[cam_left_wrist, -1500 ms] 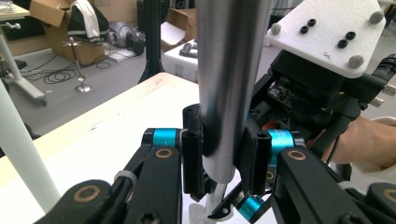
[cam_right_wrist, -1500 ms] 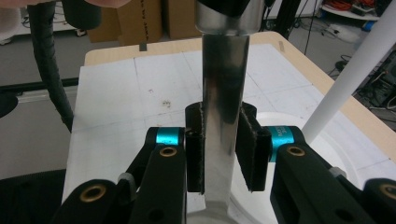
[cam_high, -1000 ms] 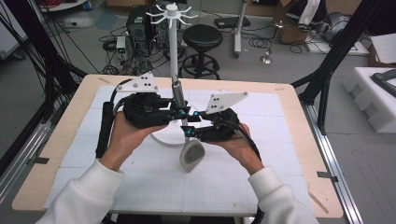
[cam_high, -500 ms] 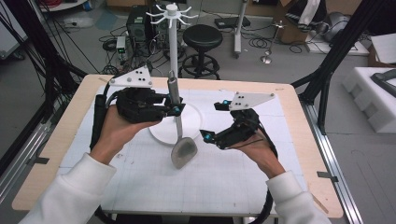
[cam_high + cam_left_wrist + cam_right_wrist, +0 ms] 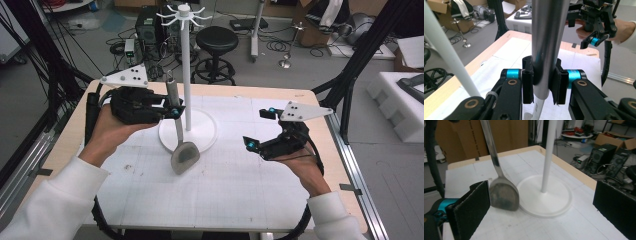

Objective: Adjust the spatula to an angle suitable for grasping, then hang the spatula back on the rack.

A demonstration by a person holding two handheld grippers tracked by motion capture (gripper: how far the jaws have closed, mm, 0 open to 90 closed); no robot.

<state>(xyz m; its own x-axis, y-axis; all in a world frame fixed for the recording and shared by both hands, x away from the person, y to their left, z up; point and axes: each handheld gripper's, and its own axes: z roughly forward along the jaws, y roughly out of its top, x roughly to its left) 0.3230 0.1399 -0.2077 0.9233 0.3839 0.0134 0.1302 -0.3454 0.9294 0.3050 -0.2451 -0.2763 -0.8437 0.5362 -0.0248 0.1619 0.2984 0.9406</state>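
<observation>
A metal spatula (image 5: pixel 184 156) stands nearly upright, its blade low over the mat beside the round base of a white hook stand (image 5: pixel 186 65). My left gripper (image 5: pixel 172 111) is shut on the spatula's handle (image 5: pixel 546 45), with both black pads pressed against the shaft. The left gripper's tips (image 5: pixel 544 85) sit just right of the white pole (image 5: pixel 446 57). My right gripper (image 5: pixel 260 127) hangs open over the right half of the table, apart from the spatula. Between its wide-spread pads (image 5: pixel 471 205), the right gripper (image 5: pixel 544 207) faces the spatula blade (image 5: pixel 502 193) and the stand's base (image 5: pixel 549 200).
A white gridded mat (image 5: pixel 225 190) covers the wooden table (image 5: pixel 65 135). The stand's hooks (image 5: pixel 184 12) spread out high above the grippers. A stool (image 5: pixel 216 40), computer towers and cables are on the floor behind. White foam blocks (image 5: pixel 400 100) lie off the table's right side.
The right gripper has let go near the spatula, drawn away to the right and opened wide. The left gripper kept its hold and shifted left, bringing the spatula more upright.
</observation>
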